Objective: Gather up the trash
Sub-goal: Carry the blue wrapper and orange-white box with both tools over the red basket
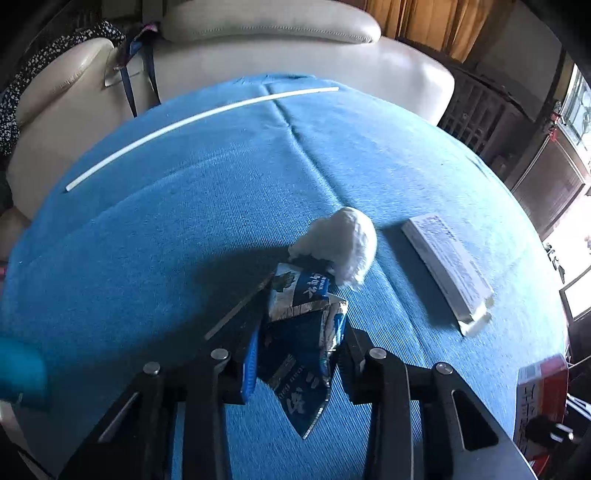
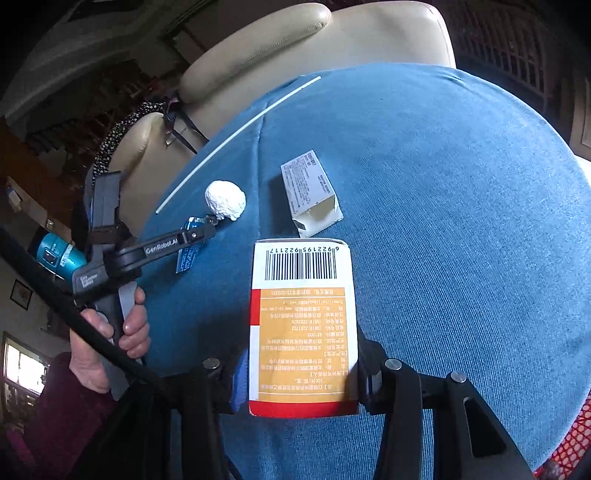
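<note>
My left gripper is shut on a crumpled blue snack wrapper just above the blue tablecloth. The right wrist view shows that gripper from the side with the wrapper hanging from it. A white tissue ball lies just past the wrapper. An open-ended white carton lies to its right. My right gripper is shut on an orange, red and white box with a barcode, held over the cloth. The tissue ball and white carton lie beyond it.
A thin white stick lies across the far side of the cloth. A cream leather sofa stands behind the table. A hand grips the left tool's handle. Red mesh shows at the lower right edge.
</note>
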Available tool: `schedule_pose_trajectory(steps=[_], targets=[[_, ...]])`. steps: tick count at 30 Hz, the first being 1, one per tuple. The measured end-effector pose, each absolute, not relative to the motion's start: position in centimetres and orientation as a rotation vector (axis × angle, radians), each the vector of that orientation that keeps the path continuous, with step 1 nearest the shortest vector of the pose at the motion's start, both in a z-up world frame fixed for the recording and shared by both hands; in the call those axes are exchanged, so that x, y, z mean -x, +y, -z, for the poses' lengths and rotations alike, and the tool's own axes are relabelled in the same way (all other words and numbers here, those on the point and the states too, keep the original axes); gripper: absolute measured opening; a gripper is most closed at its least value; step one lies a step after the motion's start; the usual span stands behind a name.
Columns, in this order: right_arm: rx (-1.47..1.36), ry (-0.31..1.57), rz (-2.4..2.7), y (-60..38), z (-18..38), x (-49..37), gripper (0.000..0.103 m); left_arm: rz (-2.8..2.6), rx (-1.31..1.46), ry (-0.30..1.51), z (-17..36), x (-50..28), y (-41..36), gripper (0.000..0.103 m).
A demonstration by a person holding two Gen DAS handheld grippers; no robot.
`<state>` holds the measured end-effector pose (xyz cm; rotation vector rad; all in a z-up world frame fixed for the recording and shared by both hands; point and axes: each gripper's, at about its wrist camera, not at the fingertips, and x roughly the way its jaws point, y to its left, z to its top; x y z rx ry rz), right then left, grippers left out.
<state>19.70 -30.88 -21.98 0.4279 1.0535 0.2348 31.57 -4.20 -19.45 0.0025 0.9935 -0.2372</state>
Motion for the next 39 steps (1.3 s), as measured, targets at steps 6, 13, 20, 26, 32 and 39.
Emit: schedule_pose_trajectory(steps=[6, 13, 20, 26, 32, 39], targets=[[-0.43, 1.02, -0.229, -31.6, 21.4, -18.3, 0.048, 0.249, -0.008, 0.944, 17.2, -27.5, -4.3, 0.037], [-0.438, 0.989, -0.218, -32.5, 20.6, -15.8, 0.048, 0.259, -0.077, 0.883, 14.3, -21.6, -5.8, 0.037], [-0.417, 0.953, -0.197, -33.5, 19.4, -11.9, 0.048, 0.253, -0.156, 0.826, 12.4, -17.0, -7.8, 0.037], [-0.412, 0.927, -0.174, -34.4, 18.7, -8.4, 0.048, 0.246, -0.204, 0.795, 11.7, -13.9, -9.0, 0.037], [-0.422, 0.889, -0.182, -34.9, 17.9, -6.0, 0.048, 0.248, -0.24, 0.765, 10.9, -11.4, -10.0, 0.037], [-0.408, 0.828, -0.203, -34.7, 16.5, -3.3, 0.048, 0.254, -0.271, 0.72, 9.7, -8.8, -11.6, 0.037]])
